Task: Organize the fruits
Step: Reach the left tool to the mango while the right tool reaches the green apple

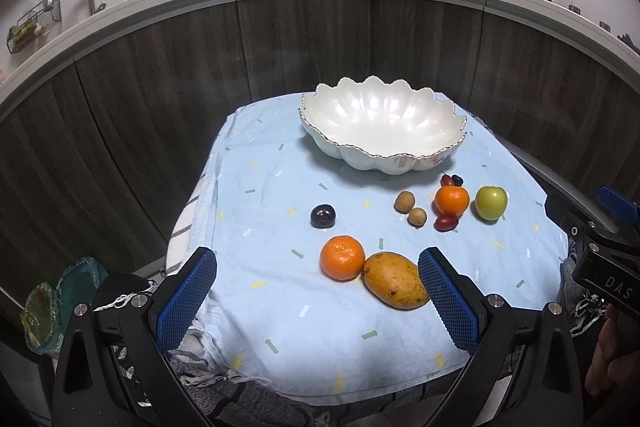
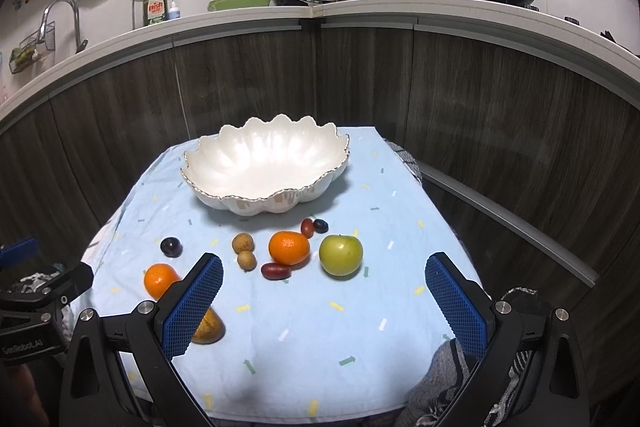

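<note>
Kid: Fruit is all out on the blue cloth (image 1: 280,307), none in the bowl (image 1: 380,123) yet. So the job looks like it's just starting, right?

Helper: I think so. The white bowl is empty. Every fruit sits in front of the bowl, on the side nearer to us.

Kid: Which is biggest?

Helper: The mango (image 1: 394,279), farthest from the bowl. An orange (image 1: 342,257) touches it. Closer to the bowl are the green apple (image 2: 341,254) and a second orange (image 2: 289,247), side by side.

Kid: And the little ones?

Helper: A dark plum (image 1: 323,215) off to the left of the bowl's front. Two small brown fruits (image 1: 410,209) next to the second orange. Some tiny red and dark ones (image 2: 314,226) lie around it too, just in front of the bowl.

Kid: Are the grabbers holding anything?

Helper: No. The left gripper (image 1: 318,291) is wide open with nothing in it, low by the mango. The right gripper (image 2: 324,303) is wide open too, empty, facing the apple.

Kid: What comes next?

Helper: My guess: reach down over one fruit, close gently, lift it, and carry it over the bowl's wavy rim.
</note>
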The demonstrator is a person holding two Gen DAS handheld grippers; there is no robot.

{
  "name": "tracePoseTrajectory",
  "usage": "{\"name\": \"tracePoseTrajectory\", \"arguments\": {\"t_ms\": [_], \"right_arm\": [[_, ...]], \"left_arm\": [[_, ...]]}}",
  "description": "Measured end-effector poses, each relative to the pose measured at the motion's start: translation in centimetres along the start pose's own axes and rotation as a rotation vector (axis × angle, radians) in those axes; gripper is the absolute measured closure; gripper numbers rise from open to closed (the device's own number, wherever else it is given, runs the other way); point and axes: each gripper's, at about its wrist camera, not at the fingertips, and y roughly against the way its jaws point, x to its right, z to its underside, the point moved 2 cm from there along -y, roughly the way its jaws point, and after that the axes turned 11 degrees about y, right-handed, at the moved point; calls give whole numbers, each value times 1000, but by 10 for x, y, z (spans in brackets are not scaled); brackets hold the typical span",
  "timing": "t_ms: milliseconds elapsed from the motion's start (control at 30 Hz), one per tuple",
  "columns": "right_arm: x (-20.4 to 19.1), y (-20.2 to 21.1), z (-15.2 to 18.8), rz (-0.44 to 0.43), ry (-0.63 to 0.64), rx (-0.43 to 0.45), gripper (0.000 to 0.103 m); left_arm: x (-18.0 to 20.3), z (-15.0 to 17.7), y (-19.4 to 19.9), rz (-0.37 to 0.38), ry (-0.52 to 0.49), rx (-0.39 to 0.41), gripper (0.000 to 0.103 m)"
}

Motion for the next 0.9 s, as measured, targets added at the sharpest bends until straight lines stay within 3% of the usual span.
{"name": "tracePoseTrajectory", "arguments": {"t_ms": [567, 900], "right_arm": [[8, -16, 6, 1, -22, -47, 1], [14, -36, 1, -35, 2, -99, 1]], "left_arm": [[21, 12, -33, 65, -45, -100, 0], [31, 11, -52, 13, 10, -135, 0]]}}
